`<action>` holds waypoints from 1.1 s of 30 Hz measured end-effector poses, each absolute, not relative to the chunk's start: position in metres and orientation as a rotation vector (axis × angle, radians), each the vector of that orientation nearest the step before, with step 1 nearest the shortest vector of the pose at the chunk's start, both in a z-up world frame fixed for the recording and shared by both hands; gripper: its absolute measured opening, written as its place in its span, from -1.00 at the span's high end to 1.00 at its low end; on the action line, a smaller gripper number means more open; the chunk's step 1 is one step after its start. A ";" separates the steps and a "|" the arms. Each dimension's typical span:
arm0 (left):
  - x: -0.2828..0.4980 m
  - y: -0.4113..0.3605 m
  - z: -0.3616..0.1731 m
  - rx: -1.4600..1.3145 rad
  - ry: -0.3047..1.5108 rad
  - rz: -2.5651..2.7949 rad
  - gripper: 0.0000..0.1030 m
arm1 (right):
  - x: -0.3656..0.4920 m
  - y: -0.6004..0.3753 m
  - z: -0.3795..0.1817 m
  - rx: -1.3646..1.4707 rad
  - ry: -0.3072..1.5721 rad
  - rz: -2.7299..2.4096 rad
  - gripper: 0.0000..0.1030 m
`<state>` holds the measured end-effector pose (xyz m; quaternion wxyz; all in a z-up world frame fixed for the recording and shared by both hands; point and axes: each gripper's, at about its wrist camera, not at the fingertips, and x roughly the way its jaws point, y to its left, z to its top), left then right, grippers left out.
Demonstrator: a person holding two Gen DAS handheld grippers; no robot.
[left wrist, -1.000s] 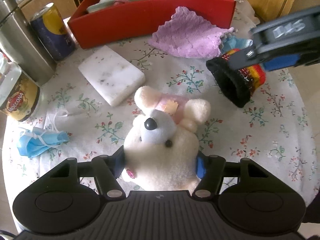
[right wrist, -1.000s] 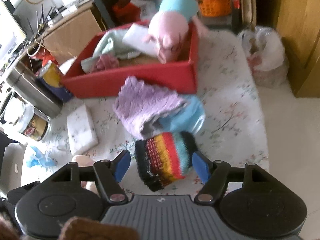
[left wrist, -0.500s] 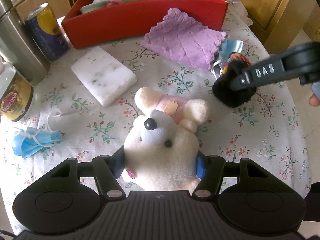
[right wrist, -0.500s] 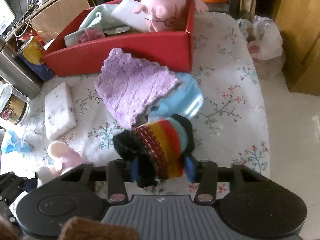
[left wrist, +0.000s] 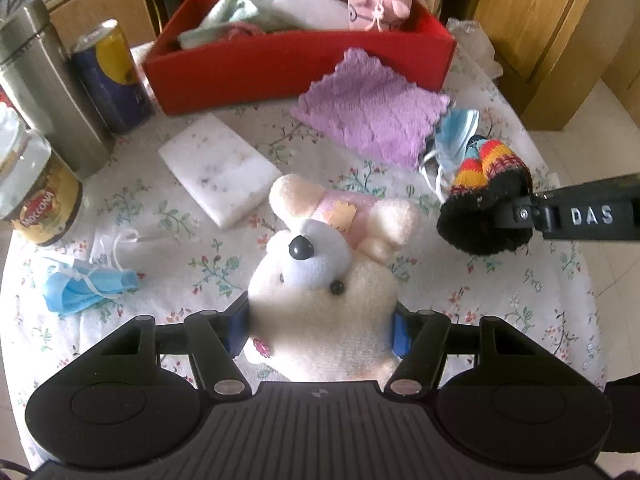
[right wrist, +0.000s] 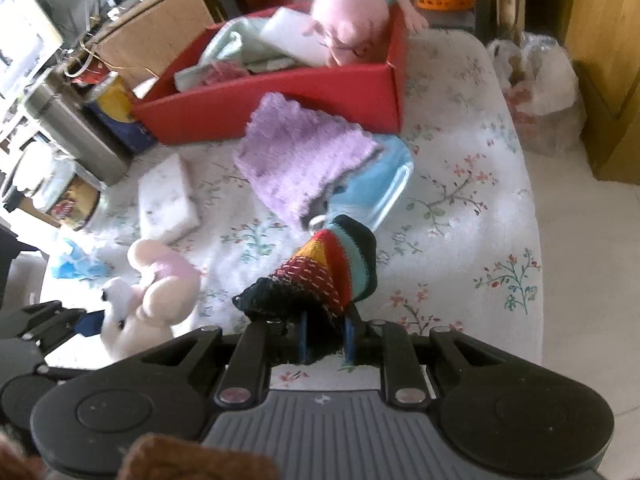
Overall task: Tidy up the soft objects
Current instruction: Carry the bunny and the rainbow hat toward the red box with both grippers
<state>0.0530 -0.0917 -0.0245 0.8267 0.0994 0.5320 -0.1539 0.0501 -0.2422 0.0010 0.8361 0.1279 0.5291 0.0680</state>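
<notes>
The right gripper (right wrist: 325,340) has just closed. A second ago its jaws stood apart around the knitted sock (right wrist: 320,276); now they are clamped on its black cuff, and the sock hangs lifted at lower centre of the right view. In the left view it shows at middle right. The left gripper (left wrist: 320,330) is unchanged — its jaws still press both sides of the plush bear (left wrist: 324,284) at lower centre. So both hands now carry a soft thing, and I judge the next step is to bring them to the red box (left wrist: 296,68) at the top of the frame.

Counted, from near to far: one bear and one sock, both held. On the tablecloth (left wrist: 500,308) lie two blue masks — one (left wrist: 86,286) at lower left, one (left wrist: 456,136) at middle right, partly under the purple cloth (left wrist: 368,114) — and one white sponge (left wrist: 218,168). At upper left stand one coffee jar (left wrist: 38,196), one steel flask (left wrist: 44,92) and one can (left wrist: 110,76). In the box I count one pink pig (left wrist: 378,0), one green towel (left wrist: 236,16) and one white sponge (left wrist: 308,2); something pinkish beside the towel I cannot identify.
</notes>
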 end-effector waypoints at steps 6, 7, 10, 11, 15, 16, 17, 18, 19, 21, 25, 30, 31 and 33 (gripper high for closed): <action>0.053 -0.093 -0.014 0.219 1.090 -0.320 -0.25 | 0.039 -0.236 0.018 0.269 1.070 0.166 1.00; 0.053 -0.093 -0.012 0.218 1.084 -0.319 -0.25 | 0.038 -0.234 0.020 0.265 1.063 0.169 1.00; 0.053 -0.093 -0.005 0.220 1.056 -0.311 -0.25 | 0.034 -0.233 0.025 0.268 1.046 0.179 1.00; 0.053 -0.094 -0.002 0.222 1.044 -0.309 -0.25 | 0.033 -0.233 0.027 0.271 1.040 0.181 1.00; 0.053 -0.095 0.010 0.221 0.997 -0.298 -0.25 | 0.027 -0.230 0.038 0.279 1.006 0.200 1.00; 0.053 -0.095 0.012 0.222 0.987 -0.295 -0.25 | 0.026 -0.229 0.041 0.280 0.995 0.206 1.00; 0.053 -0.095 0.014 0.223 0.978 -0.290 -0.25 | 0.024 -0.229 0.043 0.282 0.987 0.211 1.00; 0.054 -0.095 0.016 0.225 0.970 -0.284 -0.25 | 0.024 -0.228 0.045 0.280 0.981 0.215 1.00; 0.054 -0.095 0.017 0.231 0.962 -0.278 -0.25 | 0.023 -0.227 0.047 0.277 0.975 0.220 1.00; 0.055 -0.095 0.019 0.237 0.947 -0.267 -0.25 | 0.022 -0.226 0.049 0.277 0.964 0.227 1.00; 0.058 -0.096 0.025 0.234 0.919 -0.260 -0.25 | 0.021 -0.226 0.055 0.281 0.942 0.241 1.00; 0.062 -0.100 0.039 0.240 0.862 -0.253 -0.25 | 0.020 -0.223 0.067 0.263 0.895 0.254 1.00; 0.063 -0.100 0.041 0.233 0.855 -0.252 -0.25 | 0.020 -0.223 0.070 0.262 0.886 0.256 1.00; 0.066 -0.100 0.044 0.224 0.848 -0.252 -0.25 | 0.021 -0.223 0.074 0.261 0.870 0.258 1.00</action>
